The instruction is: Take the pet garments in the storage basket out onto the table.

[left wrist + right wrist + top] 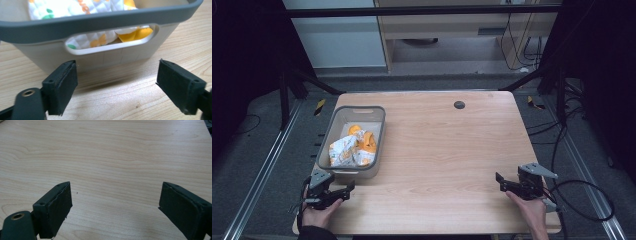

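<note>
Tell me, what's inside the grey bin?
Inside the bin lies crumpled cloth, white with orange and a few green patches. It hides much of the bin's floor, so anything under it cannot be seen.

Grey bin [341, 145]: upright before my left tongs, holding crumpled white-and-orange packets [353, 148], handle slot facing me.

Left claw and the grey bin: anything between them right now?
Nothing. In the left gripper view the left claw faces the grey bin across bare wooden table, jaws open.
</note>
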`<state>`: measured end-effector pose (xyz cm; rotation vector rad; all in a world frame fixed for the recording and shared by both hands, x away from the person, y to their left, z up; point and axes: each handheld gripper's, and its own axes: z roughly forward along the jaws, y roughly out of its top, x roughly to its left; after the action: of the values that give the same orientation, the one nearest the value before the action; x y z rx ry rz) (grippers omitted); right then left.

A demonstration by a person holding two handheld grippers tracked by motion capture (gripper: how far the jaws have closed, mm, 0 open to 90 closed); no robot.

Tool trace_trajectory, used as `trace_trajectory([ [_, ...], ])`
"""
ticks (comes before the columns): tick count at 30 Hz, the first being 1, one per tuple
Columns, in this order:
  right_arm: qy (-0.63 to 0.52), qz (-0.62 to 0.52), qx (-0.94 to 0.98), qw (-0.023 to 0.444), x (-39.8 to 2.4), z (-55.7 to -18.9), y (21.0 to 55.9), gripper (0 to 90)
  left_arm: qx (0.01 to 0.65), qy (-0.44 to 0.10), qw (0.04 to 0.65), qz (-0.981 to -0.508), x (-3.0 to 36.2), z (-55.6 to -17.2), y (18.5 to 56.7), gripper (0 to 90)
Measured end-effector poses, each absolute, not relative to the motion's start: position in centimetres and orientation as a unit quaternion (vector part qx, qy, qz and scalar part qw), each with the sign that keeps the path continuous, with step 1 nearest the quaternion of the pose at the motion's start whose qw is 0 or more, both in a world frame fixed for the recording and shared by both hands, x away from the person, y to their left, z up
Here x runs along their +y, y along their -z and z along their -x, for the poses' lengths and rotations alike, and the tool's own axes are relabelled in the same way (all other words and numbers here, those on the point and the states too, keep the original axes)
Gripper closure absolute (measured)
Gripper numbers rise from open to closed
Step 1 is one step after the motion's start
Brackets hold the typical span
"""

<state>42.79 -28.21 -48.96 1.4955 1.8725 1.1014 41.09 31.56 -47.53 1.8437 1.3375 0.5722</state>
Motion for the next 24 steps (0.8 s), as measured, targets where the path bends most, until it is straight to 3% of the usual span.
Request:
trace_trajectory([
  [9,-0.397,-0.538,0.699,0.253,-27.8,-42.9,49.0,11.2,0.531,-0.236,0.387,-0.716,31.7,-40.6,47.0,27.4],
  [24,-0.396,-0.539,0.7,0.249,-27.8,-42.8,49.1,11.1,0.539,-0.25,0.401,-0.698,32.1,-40.4,44.9,27.3],
])
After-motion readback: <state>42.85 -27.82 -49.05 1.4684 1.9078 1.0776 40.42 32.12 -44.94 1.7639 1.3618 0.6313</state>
